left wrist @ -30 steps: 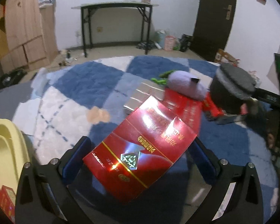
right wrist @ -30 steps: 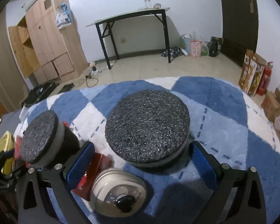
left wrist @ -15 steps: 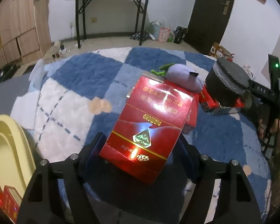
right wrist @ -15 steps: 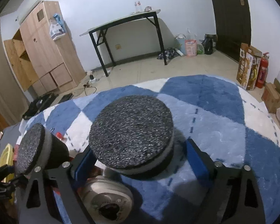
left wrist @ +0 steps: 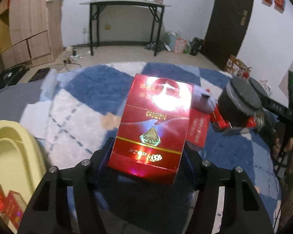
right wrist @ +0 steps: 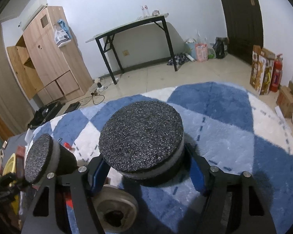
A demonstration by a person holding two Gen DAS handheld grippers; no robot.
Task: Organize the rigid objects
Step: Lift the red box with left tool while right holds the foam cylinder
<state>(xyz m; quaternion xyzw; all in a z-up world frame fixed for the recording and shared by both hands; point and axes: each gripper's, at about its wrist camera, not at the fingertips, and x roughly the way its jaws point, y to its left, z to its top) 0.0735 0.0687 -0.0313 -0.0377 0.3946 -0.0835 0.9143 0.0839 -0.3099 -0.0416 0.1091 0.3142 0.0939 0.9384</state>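
A glossy red box [left wrist: 152, 128] with gold print stands tilted between the fingers of my left gripper [left wrist: 146, 156]. Its jaws are closing, and the pads press on the box's lower sides. In the right wrist view a black round jar [right wrist: 142, 136] with a speckled lid sits between the blue pads [right wrist: 98, 172] of my right gripper [right wrist: 146, 167]. Those jaws are closing too, with the pads against the jar's sides. A second black jar [right wrist: 43, 161] lies tilted to the left of it.
All of this sits on a blue and white rug [right wrist: 224, 136]. A yellow basin [left wrist: 13, 156] with red boxes in it is at the lower left. More red boxes [left wrist: 197, 132], a purple object [left wrist: 203, 101] and a black jar [left wrist: 238, 105] lie to the right. A round metal tin [right wrist: 115, 210] lies under my right gripper.
Both pairs of jaws have closed in from wide open. The red box has turned from diagonal to straight between the left fingers. The right pads now meet the jar.
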